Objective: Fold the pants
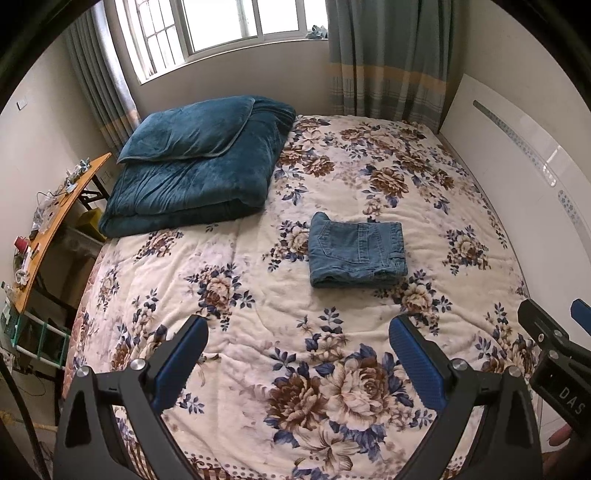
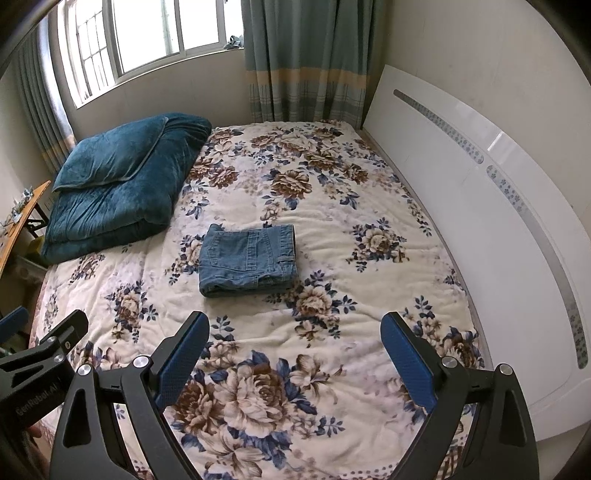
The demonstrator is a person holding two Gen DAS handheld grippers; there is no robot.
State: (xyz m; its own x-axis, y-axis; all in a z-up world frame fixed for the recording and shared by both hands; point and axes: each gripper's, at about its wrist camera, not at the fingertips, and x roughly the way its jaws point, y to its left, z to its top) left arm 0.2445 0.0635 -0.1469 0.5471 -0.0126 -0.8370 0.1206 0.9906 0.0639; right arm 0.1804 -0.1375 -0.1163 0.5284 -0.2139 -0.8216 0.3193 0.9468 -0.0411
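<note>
Folded blue jeans [image 1: 357, 254] lay as a compact rectangle near the middle of the floral bedspread [image 1: 258, 302], back pocket and waistband up, clear of both claws. Left gripper [image 1: 298, 334] held above the near edge of the bed, blue-padded fingers [image 1: 413, 354] spread wide, nothing between them. Right gripper [image 2: 294, 332] likewise held with fingers [image 2: 181, 354] well apart and empty, just beside the left one. Teal folded quilt [image 1: 192, 184] with teal pillow [image 1: 184, 129] stacked on top, at far left corner of bed, near the jeans but not touching. White headboard [image 2: 480, 221] along right side of bed. Striped grey-green curtain [image 2: 306, 59] and window [image 1: 221, 26] behind. Cluttered wooden side table [image 1: 51, 229] off left edge of bed. Nothing lying between claws and jeans except bare bedspread.
</note>
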